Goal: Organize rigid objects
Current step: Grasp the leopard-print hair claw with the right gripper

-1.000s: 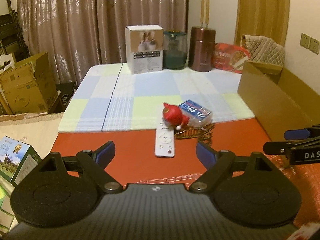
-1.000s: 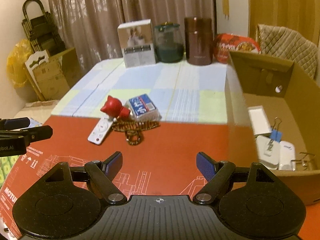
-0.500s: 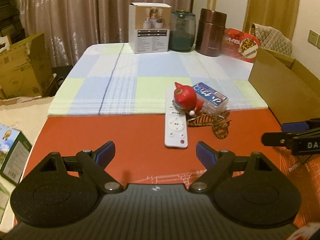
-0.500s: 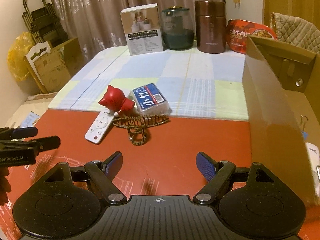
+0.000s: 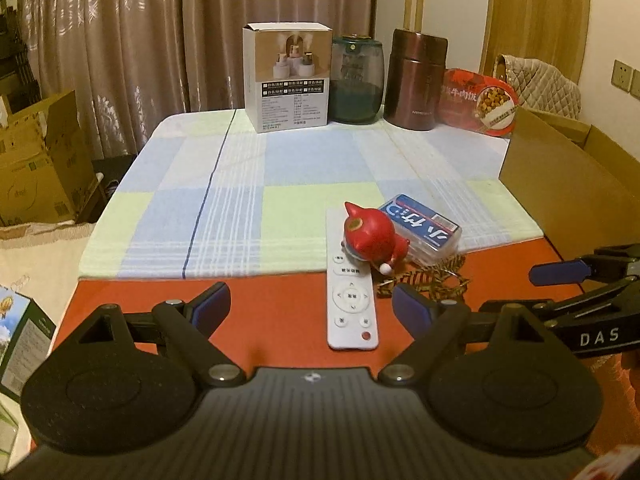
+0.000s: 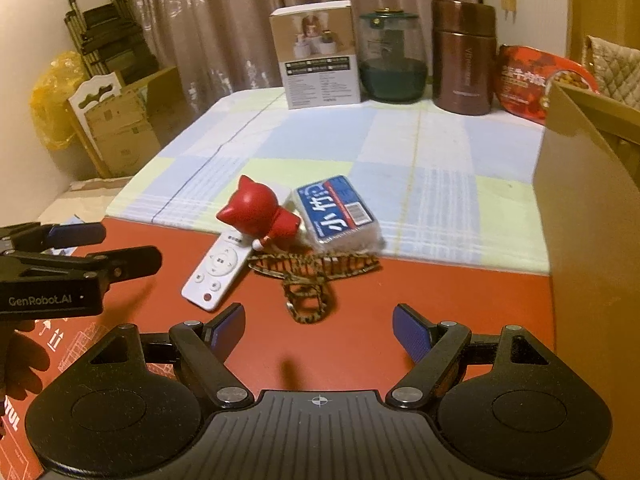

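A small pile lies where the red sheet [image 5: 260,304] meets the checked cloth [image 5: 288,184]: a white remote [image 5: 351,304] [image 6: 218,274], a red cat figurine [image 5: 370,236] [image 6: 260,216] leaning on it, a clear box with a blue label [image 5: 422,228] [image 6: 338,212], and a brown striped hair claw [image 5: 434,280] [image 6: 308,276]. My left gripper [image 5: 311,310] hangs open just short of the remote, nothing between its fingers. My right gripper [image 6: 319,330] is open too, a little short of the hair claw. Each gripper shows at the edge of the other's view.
A cardboard box [image 6: 588,208] [image 5: 568,188] stands open at the right. Along the table's far edge stand a white carton [image 5: 288,80], a green glass jar [image 5: 356,80], a brown canister [image 5: 416,80] and a red food tub [image 5: 480,100]. Cartons [image 5: 36,160] crowd the floor at left.
Both grippers have come forward and down toward the pile, so the remote, figurine and hair claw look larger. The cardboard box's inside has slipped out of the right wrist view. Jaws unchanged.
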Demonstrator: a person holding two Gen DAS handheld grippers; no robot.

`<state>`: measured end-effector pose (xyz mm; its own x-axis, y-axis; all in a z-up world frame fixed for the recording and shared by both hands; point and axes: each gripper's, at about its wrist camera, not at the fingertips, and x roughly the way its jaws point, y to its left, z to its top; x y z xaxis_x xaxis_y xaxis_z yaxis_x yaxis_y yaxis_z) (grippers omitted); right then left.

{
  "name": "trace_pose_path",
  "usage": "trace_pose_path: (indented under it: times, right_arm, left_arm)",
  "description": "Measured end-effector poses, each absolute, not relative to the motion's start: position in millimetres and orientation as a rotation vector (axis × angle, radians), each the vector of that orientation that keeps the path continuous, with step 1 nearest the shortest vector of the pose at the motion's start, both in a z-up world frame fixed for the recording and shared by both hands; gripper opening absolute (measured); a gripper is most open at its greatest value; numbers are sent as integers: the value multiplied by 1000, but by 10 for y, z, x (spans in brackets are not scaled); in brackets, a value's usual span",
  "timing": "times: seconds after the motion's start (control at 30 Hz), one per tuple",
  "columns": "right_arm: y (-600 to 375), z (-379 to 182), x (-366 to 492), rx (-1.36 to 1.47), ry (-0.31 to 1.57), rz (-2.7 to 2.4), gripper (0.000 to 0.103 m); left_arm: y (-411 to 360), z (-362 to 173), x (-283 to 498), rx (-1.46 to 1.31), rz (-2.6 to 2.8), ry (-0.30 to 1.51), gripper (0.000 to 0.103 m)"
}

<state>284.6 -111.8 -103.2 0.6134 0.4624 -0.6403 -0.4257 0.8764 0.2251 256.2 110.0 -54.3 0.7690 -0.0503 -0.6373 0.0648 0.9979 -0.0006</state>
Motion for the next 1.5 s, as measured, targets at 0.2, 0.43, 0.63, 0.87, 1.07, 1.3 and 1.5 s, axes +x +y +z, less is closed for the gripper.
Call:
trace_pose_path:
  times: [0.2,0.43,0.63,0.87,1.07,1.3,1.5]
  right_arm:
    - [-1046,-1119,2975,30,764,518,78]
    - [-1013,-1197,3093,19,766,530,77]
    - [-945,-1287,3179,24,772,560,63]
    - [-857,-1374,3251,11,765,584,47]
    - [-843,-1404,3279,2,757,594,29]
    - [-907,-1345,3221,-5,766,559,28]
    - [-1064,-1236,3147,0,768,509,27]
  left_arm:
    - [1177,-599,2707,29,-50,726,85]
    - [1268,-663,2848,18,-49,762,85]
    - [1310,-678,2882,-3,-54,770,85]
    - [1330,-684,2882,-14,-53,778,85]
    - [1325,-711,2891,-17,-56,786,85]
    - [1251,-757,2905,-13,-88,791,85]
    - [1137,-786,2919,4,-133,782,85]
